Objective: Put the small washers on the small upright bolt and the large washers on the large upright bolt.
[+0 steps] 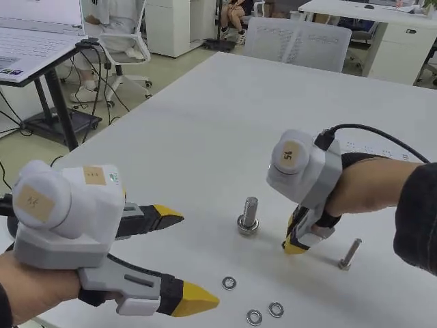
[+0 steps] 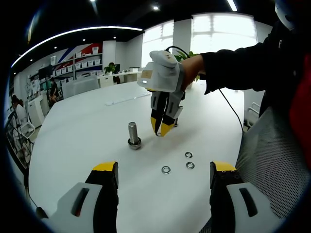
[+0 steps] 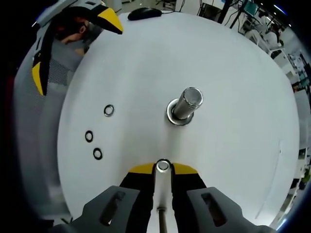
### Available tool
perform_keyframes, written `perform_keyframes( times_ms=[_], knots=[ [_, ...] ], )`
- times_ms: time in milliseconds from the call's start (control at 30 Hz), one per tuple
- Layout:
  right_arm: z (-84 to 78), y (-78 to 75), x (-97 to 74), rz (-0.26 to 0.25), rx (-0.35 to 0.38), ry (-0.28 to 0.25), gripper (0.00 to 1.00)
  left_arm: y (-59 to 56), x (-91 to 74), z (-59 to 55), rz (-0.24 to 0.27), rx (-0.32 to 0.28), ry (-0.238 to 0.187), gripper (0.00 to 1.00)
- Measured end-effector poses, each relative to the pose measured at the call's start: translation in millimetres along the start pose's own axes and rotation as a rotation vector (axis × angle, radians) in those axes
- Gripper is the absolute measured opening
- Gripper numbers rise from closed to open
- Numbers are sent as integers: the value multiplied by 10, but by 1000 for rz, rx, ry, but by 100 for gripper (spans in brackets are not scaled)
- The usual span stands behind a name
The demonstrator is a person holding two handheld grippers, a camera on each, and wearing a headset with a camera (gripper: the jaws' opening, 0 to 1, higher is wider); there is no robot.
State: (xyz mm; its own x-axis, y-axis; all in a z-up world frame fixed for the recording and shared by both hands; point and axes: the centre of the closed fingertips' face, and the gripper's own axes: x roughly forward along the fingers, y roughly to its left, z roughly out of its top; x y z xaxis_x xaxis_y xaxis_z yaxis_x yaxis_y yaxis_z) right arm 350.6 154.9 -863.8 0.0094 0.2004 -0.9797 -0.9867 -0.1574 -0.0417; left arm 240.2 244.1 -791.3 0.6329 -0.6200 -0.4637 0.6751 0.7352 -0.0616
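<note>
The large bolt (image 1: 249, 212) (image 2: 132, 133) (image 3: 187, 102) stands upright mid-table with a washer (image 1: 247, 226) around its base. To its right stands the small bolt (image 1: 349, 253). My right gripper (image 1: 294, 247) (image 2: 162, 129) (image 3: 163, 168) points down between the two bolts, just above the table, shut on a small washer (image 3: 163, 165) at its yellow tips. Three small washers (image 1: 229, 282) (image 2: 166, 170) (image 3: 109, 110) lie loose near the front edge. My left gripper (image 1: 186, 256) (image 2: 164, 167) hovers open at the front left, with nothing between its jaws.
The white table (image 1: 205, 123) stretches far back behind the bolts. A grey chair (image 1: 300, 42) stands at its far end, and a laptop (image 1: 34, 34) sits on a stand off the left side. A black cable (image 1: 372, 133) runs from the right gripper.
</note>
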Motion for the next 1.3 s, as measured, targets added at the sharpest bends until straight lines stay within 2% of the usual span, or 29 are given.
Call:
perform_keyframes(
  times_ms=[400, 800, 1133, 1300],
  knots=[
    [-81, -36, -335, -41, 15, -10, 13, -28, 10, 5, -9, 5, 4, 77],
    [-141, -80, -589, -94, 34, -14, 13, -50, 6, 19, -18, 9, -3, 77],
    [-277, -59, -780, -113, 68, -22, 13, -64, 3, 23, -24, 16, -7, 77],
    [-390, -62, -866, -140, 92, -21, 13, -73, 4, 19, -29, 19, -7, 77]
  ],
)
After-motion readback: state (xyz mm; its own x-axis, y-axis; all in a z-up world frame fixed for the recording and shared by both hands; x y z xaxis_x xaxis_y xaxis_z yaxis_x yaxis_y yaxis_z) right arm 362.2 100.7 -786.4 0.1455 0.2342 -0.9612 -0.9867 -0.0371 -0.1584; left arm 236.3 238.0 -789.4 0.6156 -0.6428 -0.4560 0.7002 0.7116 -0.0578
